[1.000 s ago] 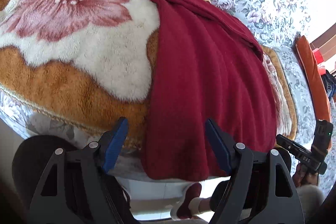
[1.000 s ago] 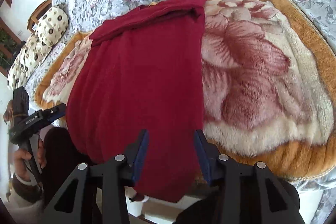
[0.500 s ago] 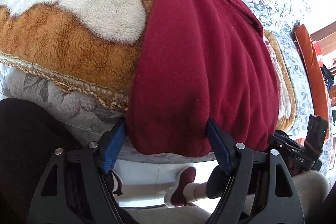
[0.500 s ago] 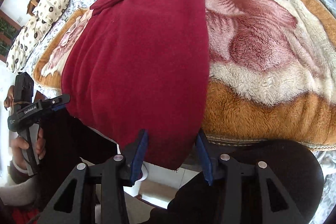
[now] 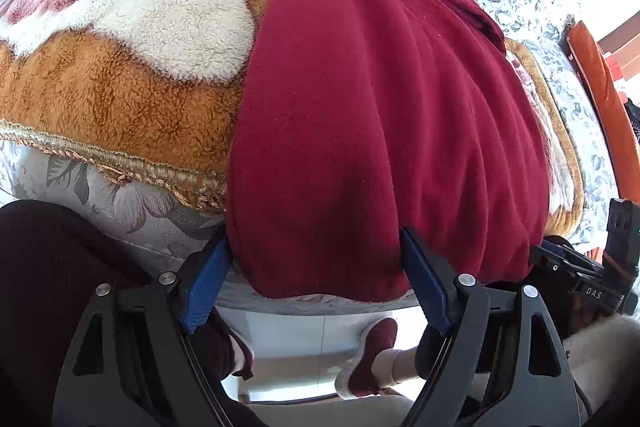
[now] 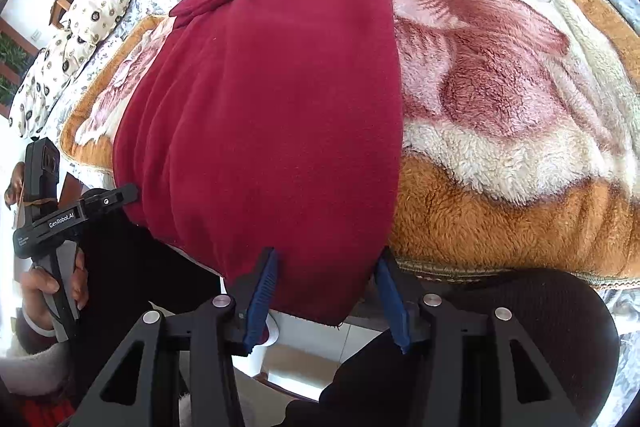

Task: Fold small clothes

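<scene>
Red garment [image 5: 384, 115] spread over plush flowered blanket [image 5: 120, 75] on the bed, hem hanging past the edge, left tongs [image 5: 316, 285] spread astride hem, right tongs [image 6: 326, 297] likewise spread

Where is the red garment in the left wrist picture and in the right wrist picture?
Left wrist: red garment fills the centre and right, hem hanging between the jaws.
Right wrist: red garment fills the centre and left, hem between the jaws.
Shared landmark: the fleece blanket beside it.
</scene>
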Demonstrator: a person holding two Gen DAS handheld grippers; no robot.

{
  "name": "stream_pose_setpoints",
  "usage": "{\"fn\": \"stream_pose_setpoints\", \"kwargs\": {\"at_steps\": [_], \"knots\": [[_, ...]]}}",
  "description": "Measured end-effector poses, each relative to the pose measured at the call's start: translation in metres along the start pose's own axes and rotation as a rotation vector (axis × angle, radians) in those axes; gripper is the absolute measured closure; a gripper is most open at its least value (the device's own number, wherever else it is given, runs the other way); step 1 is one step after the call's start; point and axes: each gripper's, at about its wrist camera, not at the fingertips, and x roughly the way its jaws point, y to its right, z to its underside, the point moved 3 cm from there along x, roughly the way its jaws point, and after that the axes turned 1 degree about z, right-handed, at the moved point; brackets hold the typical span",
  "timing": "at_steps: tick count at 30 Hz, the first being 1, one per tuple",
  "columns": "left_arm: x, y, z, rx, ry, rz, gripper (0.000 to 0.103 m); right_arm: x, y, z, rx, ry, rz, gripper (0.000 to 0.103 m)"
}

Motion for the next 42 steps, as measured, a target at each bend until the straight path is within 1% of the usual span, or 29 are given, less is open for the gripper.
{"fn": "stream_pose_setpoints", "kwargs": {"at_steps": [3, 4, 5, 6, 7, 8, 9, 10, 11, 12, 13, 14, 16, 19, 21, 23, 25, 27, 31, 32, 33, 35, 38, 42], "knots": [[0.000, 0.000, 0.001, 0.002, 0.005, -0.006, 0.021, 0.002, -0.004, 0.000, -0.016, 0.008, 0.023, 0.057], [0.001, 0.002, 0.002, 0.004, 0.006, -0.011, 0.021, 0.001, -0.004, 0.000, -0.021, 0.011, 0.034, 0.060], [0.002, 0.003, 0.003, 0.010, 0.002, -0.017, 0.021, 0.001, -0.004, 0.000, -0.027, 0.015, 0.045, 0.066], [0.003, 0.005, 0.004, 0.019, -0.002, -0.025, 0.021, 0.001, -0.002, -0.001, -0.031, 0.020, 0.049, 0.069], [0.002, 0.005, 0.005, 0.027, -0.003, -0.035, 0.021, 0.000, -0.001, -0.001, -0.030, 0.025, 0.046, 0.075], [0.004, 0.008, 0.006, 0.035, -0.006, -0.044, 0.029, 0.000, 0.000, -0.002, -0.027, 0.030, 0.032, 0.082], [0.003, 0.010, 0.006, 0.049, -0.007, -0.050, 0.041, -0.001, 0.000, -0.002, -0.028, 0.033, 0.011, 0.086], [0.002, 0.013, 0.007, 0.055, -0.006, -0.032, 0.047, -0.003, 0.000, -0.002, -0.037, 0.034, -0.010, 0.092], [0.002, 0.015, 0.007, 0.054, -0.013, 0.003, 0.064, -0.005, -0.003, -0.001, -0.049, 0.038, -0.027, 0.092], [0.001, 0.015, 0.007, 0.050, -0.022, 0.032, 0.074, -0.009, -0.004, -0.002, -0.061, 0.046, -0.054, 0.092], [0.000, 0.016, 0.007, 0.049, -0.026, 0.050, 0.077, -0.013, -0.006, -0.003, -0.062, 0.054, -0.093, 0.092], [-0.002, 0.017, 0.006, 0.054, -0.030, 0.063, 0.082, -0.018, -0.007, -0.005, -0.059, 0.063, -0.137, 0.092], [-0.008, 0.019, 0.004, 0.049, -0.035, 0.097, 0.085, -0.030, -0.008, -0.012, -0.062, 0.088, -0.209, 0.093], [-0.028, 0.022, -0.005, 0.036, -0.017, 0.162, 0.086, -0.052, -0.009, -0.026, -0.053, 0.146, -0.320, 0.093], [-0.046, 0.026, -0.016, 0.042, 0.012, 0.202, 0.086, -0.067, -0.007, -0.039, -0.035, 0.195, -0.382, 0.093], [-0.062, 0.030, -0.029, 0.052, 0.046, 0.222, 0.086, -0.081, -0.002, -0.058, -0.010, 0.254, -0.439, 0.093], [-0.075, 0.034, -0.047, 0.050, 0.073, 0.256, 0.086, -0.094, 0.001, -0.077, 0.013, 0.315, -0.475, 0.093], [-0.084, 0.038, -0.072, 0.047, 0.098, 0.291, 0.086, -0.104, 0.003, -0.099, 0.018, 0.364, -0.480, 0.094], [-0.093, 0.049, -0.135, 0.066, 0.186, 0.277, 0.087, -0.107, 0.000, -0.153, 0.041, 0.420, -0.471, 0.094], [-0.094, 0.050, -0.153, 0.063, 0.211, 0.273, 0.094, -0.107, 0.001, -0.167, 0.049, 0.431, -0.461, 0.094], [-0.094, 0.050, -0.167, 0.057, 0.224, 0.276, 0.094, -0.104, 0.003, -0.183, 0.067, 0.439, -0.456, 0.095], [-0.084, 0.050, -0.203, 0.044, 0.234, 0.278, 0.094, -0.096, 0.007, -0.217, 0.100, 0.453, -0.461, 0.095], [-0.059, 0.048, -0.247, 0.025, 0.226, 0.246, 0.094, -0.079, 0.017, -0.267, 0.130, 0.472, -0.441, 0.096], [-0.038, 0.036, -0.281, -0.008, 0.221, 0.231, 0.094, -0.042, 0.040, -0.329, 0.177, 0.476, -0.364, 0.096]]}}
